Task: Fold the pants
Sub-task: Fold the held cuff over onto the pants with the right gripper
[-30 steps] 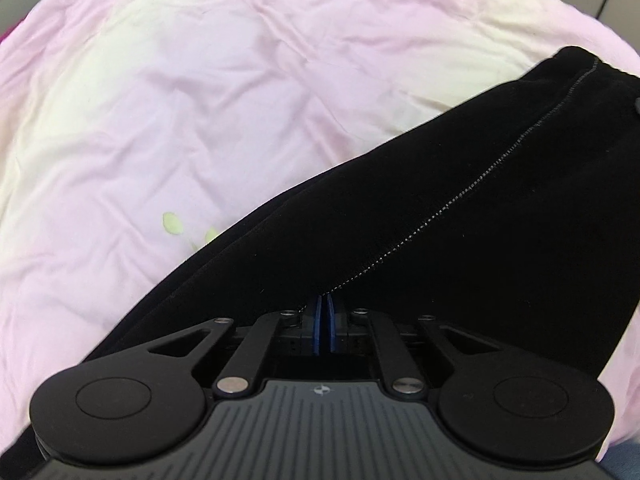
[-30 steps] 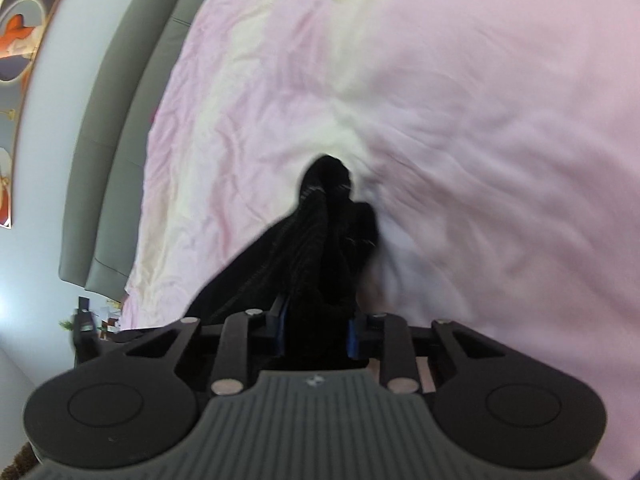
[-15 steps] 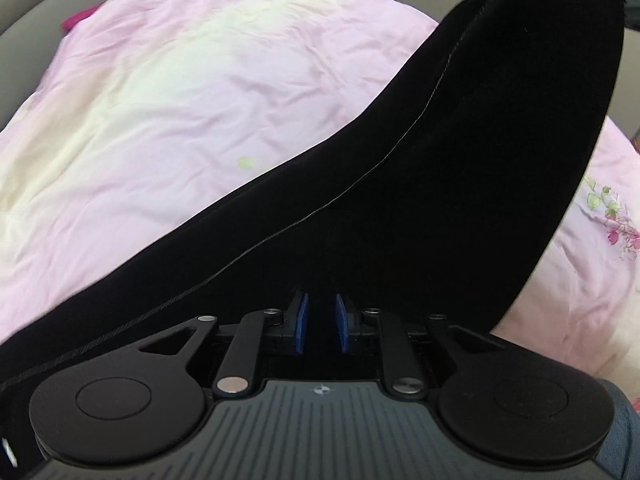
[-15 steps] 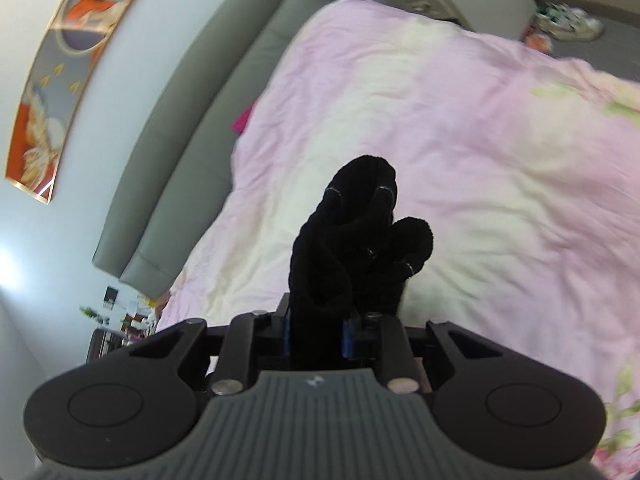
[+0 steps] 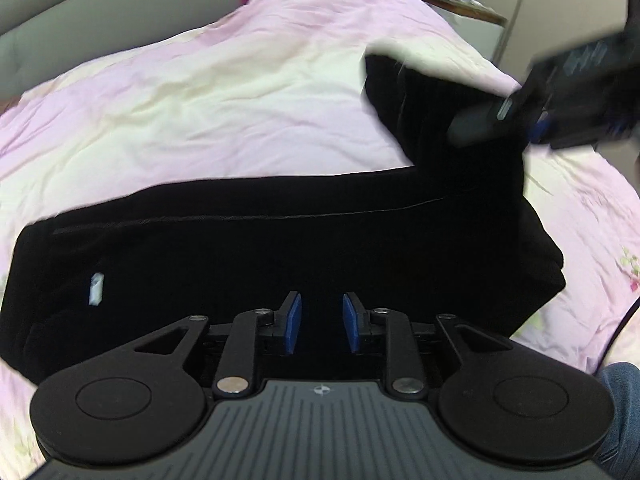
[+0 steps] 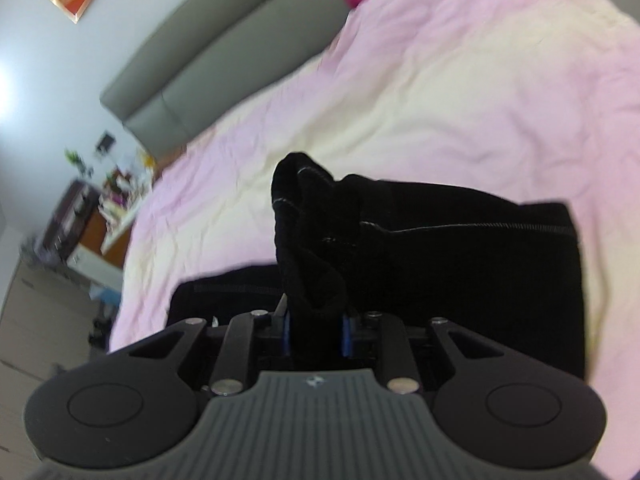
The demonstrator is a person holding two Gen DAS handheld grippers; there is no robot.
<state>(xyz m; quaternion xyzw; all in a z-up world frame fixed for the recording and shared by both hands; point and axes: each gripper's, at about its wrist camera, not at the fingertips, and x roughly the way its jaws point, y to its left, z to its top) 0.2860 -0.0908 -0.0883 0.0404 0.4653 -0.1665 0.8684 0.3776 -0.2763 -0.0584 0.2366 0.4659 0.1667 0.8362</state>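
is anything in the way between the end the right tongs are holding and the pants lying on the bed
Nothing visible. The right tongs are shut on the bunched end of the pants, and only bare pink bedspread lies around the flat part. The left tongs are open, at its near edge.

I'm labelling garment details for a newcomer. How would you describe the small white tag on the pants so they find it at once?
Start at the pink and cream bedspread, then the black pants lying across it. Near their left end in the left wrist view sits the white tag, the only pale patch on the dark cloth.
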